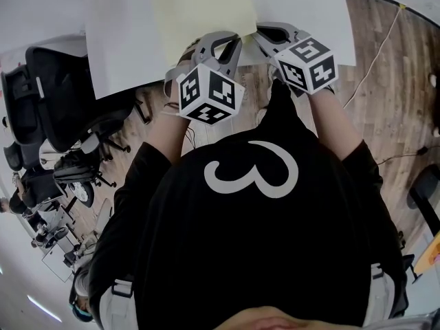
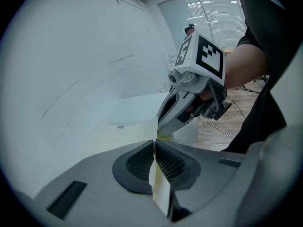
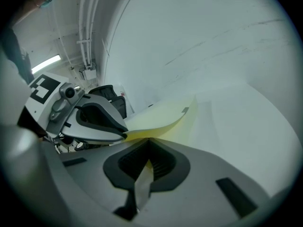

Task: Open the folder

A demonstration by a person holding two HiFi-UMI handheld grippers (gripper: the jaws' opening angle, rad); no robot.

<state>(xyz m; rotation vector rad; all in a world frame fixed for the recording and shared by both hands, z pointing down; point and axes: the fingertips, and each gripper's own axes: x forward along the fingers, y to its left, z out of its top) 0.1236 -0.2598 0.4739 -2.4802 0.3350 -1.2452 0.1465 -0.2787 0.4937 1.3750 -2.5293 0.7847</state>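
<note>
A pale yellow folder (image 1: 206, 12) lies on the white table (image 1: 117, 40), its near edge toward me. My left gripper (image 1: 230, 45) is at that edge. In the left gripper view its jaws (image 2: 154, 145) are shut on a thin yellow sheet of the folder (image 2: 124, 135). My right gripper (image 1: 265, 33) sits close beside it on the right. In the right gripper view those jaws (image 3: 149, 149) are pressed together on a thin pale sheet edge. There the folder's top cover (image 3: 161, 115) bows up off the table from the left gripper's tip (image 3: 102, 126).
Black office chairs (image 1: 62, 102) stand on the wooden floor to the left of the table. A thin cable (image 1: 371, 67) runs across the floor on the right. The person's black shirt fills the lower head view.
</note>
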